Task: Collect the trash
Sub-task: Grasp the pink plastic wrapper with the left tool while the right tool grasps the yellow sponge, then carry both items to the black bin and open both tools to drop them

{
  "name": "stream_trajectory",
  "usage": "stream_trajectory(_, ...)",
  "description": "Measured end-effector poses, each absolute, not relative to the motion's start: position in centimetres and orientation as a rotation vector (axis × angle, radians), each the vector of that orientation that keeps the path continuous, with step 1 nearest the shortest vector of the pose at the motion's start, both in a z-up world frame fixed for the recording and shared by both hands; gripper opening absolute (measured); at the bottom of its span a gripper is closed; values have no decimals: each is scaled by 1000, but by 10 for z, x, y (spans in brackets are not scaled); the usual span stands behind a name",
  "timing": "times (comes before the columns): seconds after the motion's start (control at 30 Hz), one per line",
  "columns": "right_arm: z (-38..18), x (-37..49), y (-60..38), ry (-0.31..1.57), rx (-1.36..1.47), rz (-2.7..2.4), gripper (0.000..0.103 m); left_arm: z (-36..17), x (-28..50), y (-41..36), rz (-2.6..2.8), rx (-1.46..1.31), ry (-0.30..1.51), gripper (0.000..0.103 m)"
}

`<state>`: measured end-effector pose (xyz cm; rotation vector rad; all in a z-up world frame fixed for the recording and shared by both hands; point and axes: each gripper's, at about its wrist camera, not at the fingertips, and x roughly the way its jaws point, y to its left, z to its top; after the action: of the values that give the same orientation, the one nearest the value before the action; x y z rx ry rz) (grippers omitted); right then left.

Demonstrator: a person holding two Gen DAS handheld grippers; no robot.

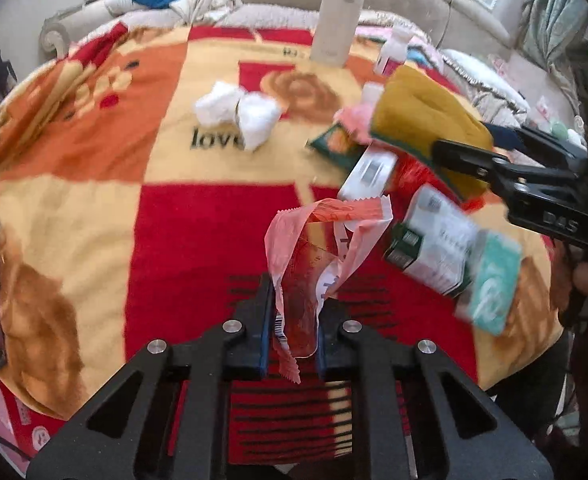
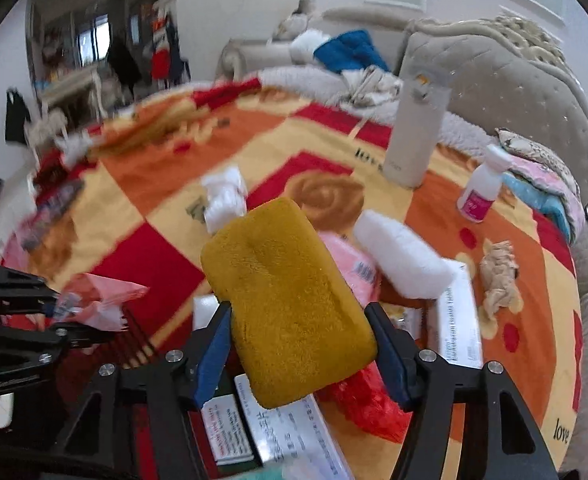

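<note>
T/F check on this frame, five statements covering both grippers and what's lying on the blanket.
1. The left gripper is shut on a pink plastic wrapper. True.
2. The right gripper holds a white tissue wad. False: it grips a mustard-yellow sponge.
3. The tall white bottle lies on its side. False: it stands upright at the far side of the blanket.
4. A crumpled white tissue lies on the blanket, apart from both grippers. True.
5. The small white bottle with the pink label is in the left gripper. False: it sits on the blanket, unheld.
</note>
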<state>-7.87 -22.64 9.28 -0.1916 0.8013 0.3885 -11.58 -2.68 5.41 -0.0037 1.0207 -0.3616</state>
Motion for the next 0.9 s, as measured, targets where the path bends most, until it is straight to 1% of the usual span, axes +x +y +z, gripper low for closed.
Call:
stream_trajectory(0.2, 118, -107, -274, 752, -100, 312, 64, 83, -115, -68, -429, -2, 981, 14)
stream_trajectory(0.43, 114, -145, -359, 773, -26, 133, 64, 102, -120, -146, -519, 38, 957, 14)
stream_trajectory(0.63, 112, -182, -438, 775, 46, -28, 64, 107, -132, -221, -611, 101, 958, 14)
stream_trajectory(0.9, 99, -226, -531, 772, 172, -218, 64, 98, -154, -317, -727, 177, 988, 14)
